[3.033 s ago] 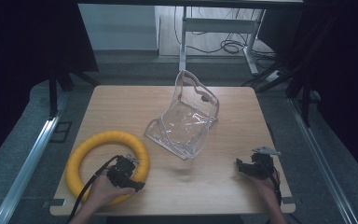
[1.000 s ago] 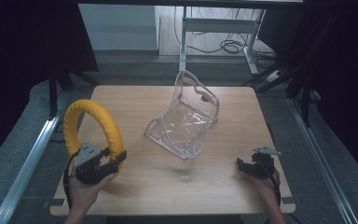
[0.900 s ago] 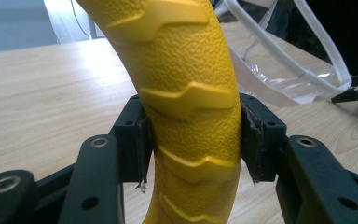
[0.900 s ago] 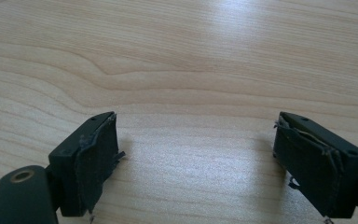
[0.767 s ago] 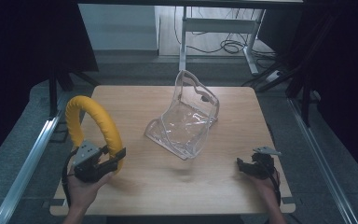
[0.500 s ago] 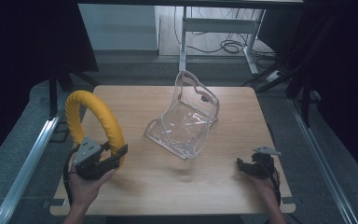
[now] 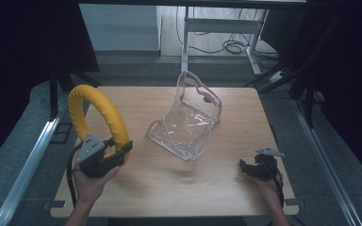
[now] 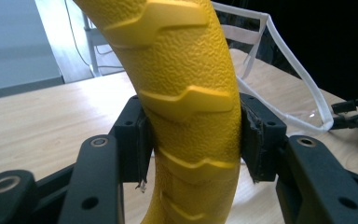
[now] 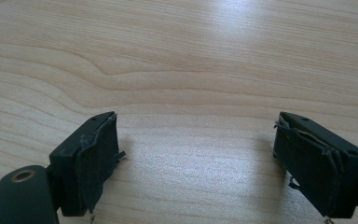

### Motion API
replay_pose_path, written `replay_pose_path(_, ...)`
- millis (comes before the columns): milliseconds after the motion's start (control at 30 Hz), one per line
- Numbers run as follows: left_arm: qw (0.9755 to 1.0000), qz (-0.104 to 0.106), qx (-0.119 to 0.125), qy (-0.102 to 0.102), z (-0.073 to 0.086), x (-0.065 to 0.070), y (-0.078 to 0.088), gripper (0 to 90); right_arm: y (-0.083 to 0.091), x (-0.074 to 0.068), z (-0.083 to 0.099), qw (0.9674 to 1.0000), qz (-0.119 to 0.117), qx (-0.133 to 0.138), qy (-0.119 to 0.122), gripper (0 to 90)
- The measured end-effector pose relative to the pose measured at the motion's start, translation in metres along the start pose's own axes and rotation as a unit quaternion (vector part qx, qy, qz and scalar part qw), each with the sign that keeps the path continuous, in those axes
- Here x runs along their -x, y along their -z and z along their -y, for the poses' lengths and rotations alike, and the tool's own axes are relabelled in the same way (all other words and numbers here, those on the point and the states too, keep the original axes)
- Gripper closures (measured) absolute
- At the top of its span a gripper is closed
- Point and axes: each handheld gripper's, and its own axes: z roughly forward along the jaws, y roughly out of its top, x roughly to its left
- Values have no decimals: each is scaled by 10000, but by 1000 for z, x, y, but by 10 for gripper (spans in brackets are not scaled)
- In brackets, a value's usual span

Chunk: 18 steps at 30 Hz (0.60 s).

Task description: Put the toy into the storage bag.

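A yellow textured ring (image 7: 94, 113) stands upright over the table's left side, lifted off the wood. My left gripper (image 7: 118, 153) is shut on its lower arc; in the left gripper view both pads press the ring (image 8: 186, 102) from either side. A clear plastic bag with white trim (image 7: 188, 120) stands open at the table's middle, and its white edge (image 8: 279, 79) shows behind the ring. My right gripper (image 7: 247, 167) rests low at the front right, open, with bare wood between its pads (image 9: 95, 163).
The wooden table (image 7: 179, 188) has metal rails along its left and right sides. A desk frame and cables (image 7: 226, 44) stand on the floor beyond the far edge. My right gripper (image 8: 354, 114) appears far off in the left gripper view.
The ring lay flat on the table three seconds ago; my left gripper has since raised it upright and shifted slightly left. The right gripper and bag have stayed still.
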Motion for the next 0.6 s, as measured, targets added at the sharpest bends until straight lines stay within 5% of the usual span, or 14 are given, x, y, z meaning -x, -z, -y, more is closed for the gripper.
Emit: replay_pose_path(600,9995,13,262,-164,-19,15,-14,499,0,0,0,10000,1,2,0,142)
